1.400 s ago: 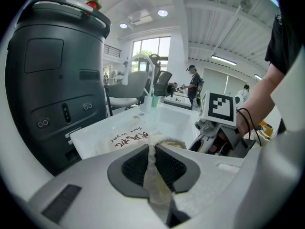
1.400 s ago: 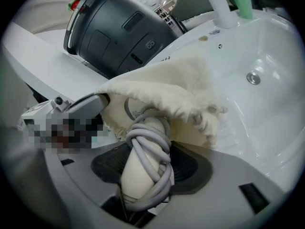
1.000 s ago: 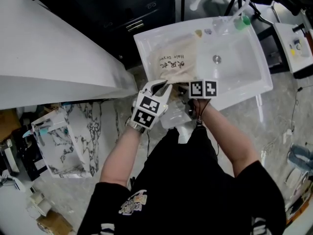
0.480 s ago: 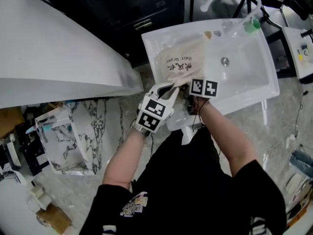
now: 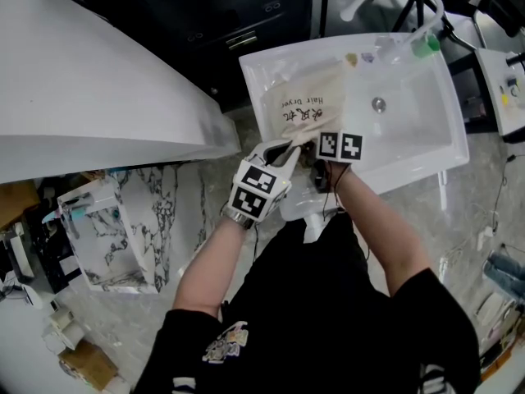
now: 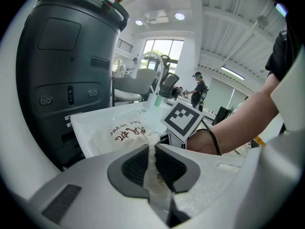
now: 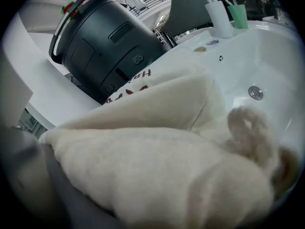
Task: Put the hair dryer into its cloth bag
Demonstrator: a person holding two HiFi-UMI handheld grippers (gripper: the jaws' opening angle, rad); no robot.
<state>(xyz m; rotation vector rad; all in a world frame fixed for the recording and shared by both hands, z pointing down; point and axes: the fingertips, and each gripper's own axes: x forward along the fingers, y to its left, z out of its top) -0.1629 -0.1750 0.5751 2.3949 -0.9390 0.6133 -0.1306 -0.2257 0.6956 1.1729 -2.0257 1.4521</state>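
left tool (image 5: 285,146) nearly closed, pinching the near hem of the cloth bag (image 5: 305,105) at the front rim of the white sink (image 5: 435,150), bag flat in the basin's left half, right tool (image 5: 336,148) just beside, jaws buried under cloth, opening unreadable, bare basin around the drain (image 5: 378,103) rightward

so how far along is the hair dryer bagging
Done: the cloth bag lies in the sink, its near edge pinched in the left gripper. In hand: the right gripper is at that same edge, its view filled with cloth; its grip cannot be told. To do: the dryer is not visibly inside; a white shape below the grippers may be it.
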